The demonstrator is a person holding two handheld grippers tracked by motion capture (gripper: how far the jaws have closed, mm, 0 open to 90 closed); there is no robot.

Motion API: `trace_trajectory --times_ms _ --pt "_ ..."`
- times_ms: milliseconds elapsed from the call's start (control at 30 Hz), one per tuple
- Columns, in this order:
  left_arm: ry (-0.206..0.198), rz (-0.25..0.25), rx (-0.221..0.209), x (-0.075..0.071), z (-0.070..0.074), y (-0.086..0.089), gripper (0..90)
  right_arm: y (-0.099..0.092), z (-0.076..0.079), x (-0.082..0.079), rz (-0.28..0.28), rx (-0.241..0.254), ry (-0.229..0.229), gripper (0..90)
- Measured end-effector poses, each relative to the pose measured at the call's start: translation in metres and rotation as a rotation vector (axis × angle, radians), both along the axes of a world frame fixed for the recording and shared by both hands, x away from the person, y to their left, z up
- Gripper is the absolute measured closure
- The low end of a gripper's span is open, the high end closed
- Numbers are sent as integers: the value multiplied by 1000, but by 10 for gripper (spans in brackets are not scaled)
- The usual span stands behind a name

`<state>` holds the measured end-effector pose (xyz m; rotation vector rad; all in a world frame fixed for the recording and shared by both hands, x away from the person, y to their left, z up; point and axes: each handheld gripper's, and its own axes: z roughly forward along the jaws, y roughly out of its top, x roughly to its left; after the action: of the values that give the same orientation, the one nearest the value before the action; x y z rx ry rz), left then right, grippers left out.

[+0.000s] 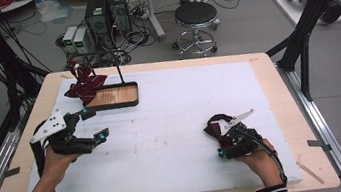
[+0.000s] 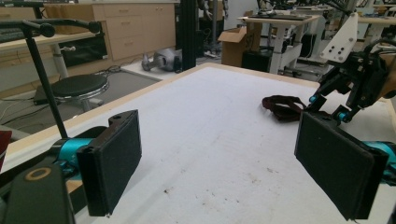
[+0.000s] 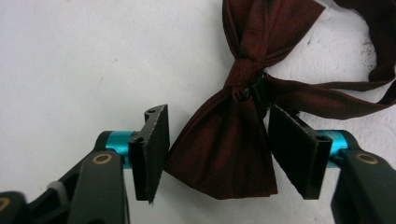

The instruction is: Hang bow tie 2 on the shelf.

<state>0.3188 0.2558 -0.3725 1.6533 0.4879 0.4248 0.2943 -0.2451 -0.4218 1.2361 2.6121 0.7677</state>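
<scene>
White table; right gripper view: bow tie knot.

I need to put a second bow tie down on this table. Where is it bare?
The white mat lies bare across its middle, between the left hand-held gripper and the right hand-held gripper, and along its far right edge. It is crowded at the far left by the wooden tray and near right around the dark red bow tie.

Left gripper hovers over the white table with its two black jaws spread wide and nothing between them, while across the table the right gripper dips down onto a dark red bow tie.
</scene>
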Motion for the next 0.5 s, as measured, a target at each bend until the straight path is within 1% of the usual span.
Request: trace_trajectory --times_ms 100,133,200,233,267,300,367,500 --pt "2 -2 2 0 0 0 153 -2 -1 0 1 -4 6 450" --pt "2 -2 3 0 0 0 153 -3 -1 1 1 -7 -4 479" --pt "0 -3 6 0 0 0 153 -4 0 0 -14 -12 -4 554" --pt "0 -3 6 0 0 0 153 -4 0 0 -14 -12 -4 554" --pt "1 -2 6 0 0 -1 153 -5 1 1 -23 -16 -7 633" --pt "1 -2 6 0 0 -1 153 -5 1 1 -18 -23 -14 656" --pt "3 -1 3 0 -1 -1 153 -6 2 1 -13 -27 -15 691" --pt "3 0 3 0 -2 -1 153 -6 4 2 -8 -35 -14 789"
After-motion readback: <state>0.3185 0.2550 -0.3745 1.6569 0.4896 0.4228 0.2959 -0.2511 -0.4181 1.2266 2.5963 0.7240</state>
